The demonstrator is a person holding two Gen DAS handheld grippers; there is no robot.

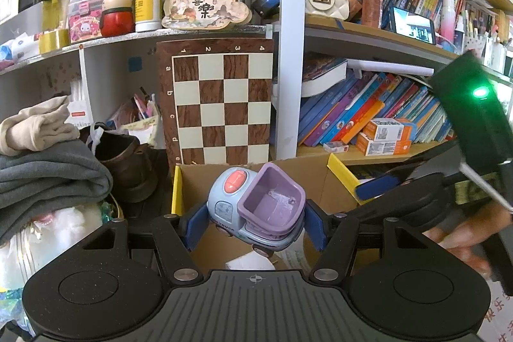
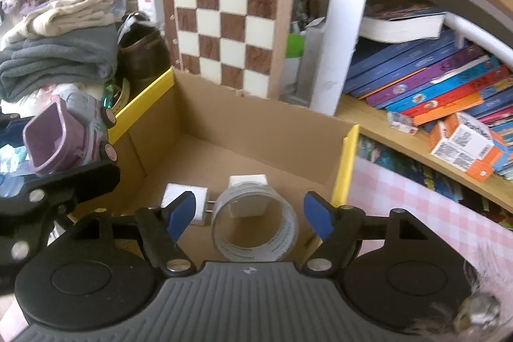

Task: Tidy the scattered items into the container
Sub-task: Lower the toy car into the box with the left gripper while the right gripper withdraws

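The left tool (image 1: pixel 256 221) squeezes a little toy truck (image 1: pixel 256 207) above the near edge of the cardboard box (image 2: pixel 256 130). The right tool (image 2: pixel 249 212) is wide apart with nothing gripped. A tape roll (image 2: pixel 256 226) and two white plugs (image 2: pixel 186 202) lie in the box.

One toy truck (image 1: pixel 256 207), one tape roll (image 2: pixel 255 223), two white chargers (image 2: pixel 189 204), one cardboard box (image 2: pixel 256 130)

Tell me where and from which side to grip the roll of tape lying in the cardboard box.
Take the roll of tape across its outer wall, coming from above. It stands on edge in the cardboard box with its hole facing the right gripper, so the curved sides are free; avoid the white plug adapter at its left.
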